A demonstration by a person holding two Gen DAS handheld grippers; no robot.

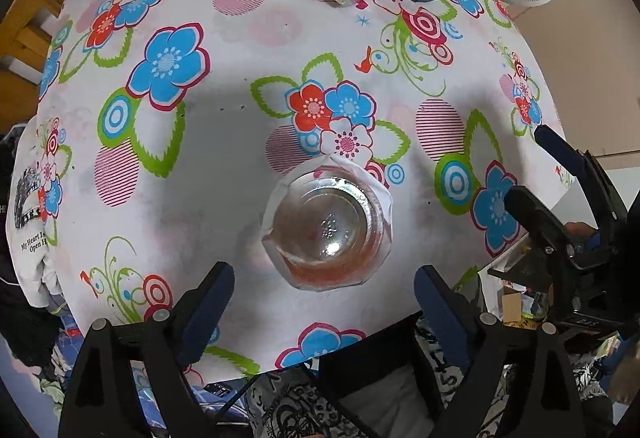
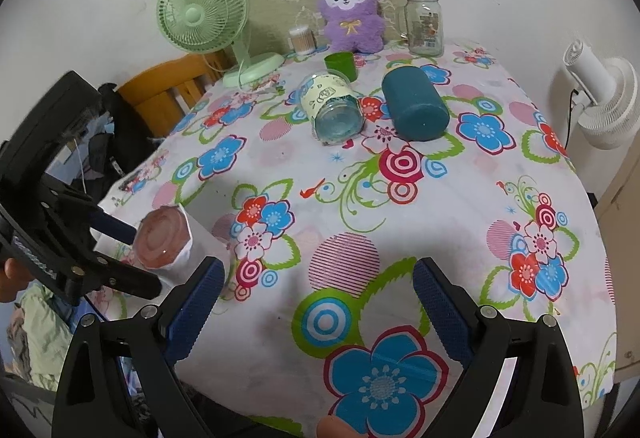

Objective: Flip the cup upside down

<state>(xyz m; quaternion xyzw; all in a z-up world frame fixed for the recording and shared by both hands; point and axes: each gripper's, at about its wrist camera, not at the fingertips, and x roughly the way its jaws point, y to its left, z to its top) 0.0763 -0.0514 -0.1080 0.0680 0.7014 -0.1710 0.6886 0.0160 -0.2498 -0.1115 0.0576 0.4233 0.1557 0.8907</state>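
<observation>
A clear glass cup with a white paper wrap [image 1: 326,228] stands on the flowered tablecloth near the front edge, seen from above in the left wrist view. In the right wrist view the cup [image 2: 166,244] shows a flat pinkish top, so it looks bottom-up. My left gripper [image 1: 324,304] is open just above and in front of the cup, its fingers apart from it. It also shows in the right wrist view [image 2: 128,256] beside the cup. My right gripper [image 2: 318,298] is open and empty over the cloth, and appears in the left wrist view [image 1: 528,169] at the right.
A glass with a yellow cartoon label [image 2: 334,105] and a teal cylinder [image 2: 414,105] lie on their sides at mid-table. A green cup [image 2: 340,65], green fan [image 2: 204,17], purple plush [image 2: 352,13], and glass jar [image 2: 424,23] stand at the back. A white fan [image 2: 604,93] is right of the table.
</observation>
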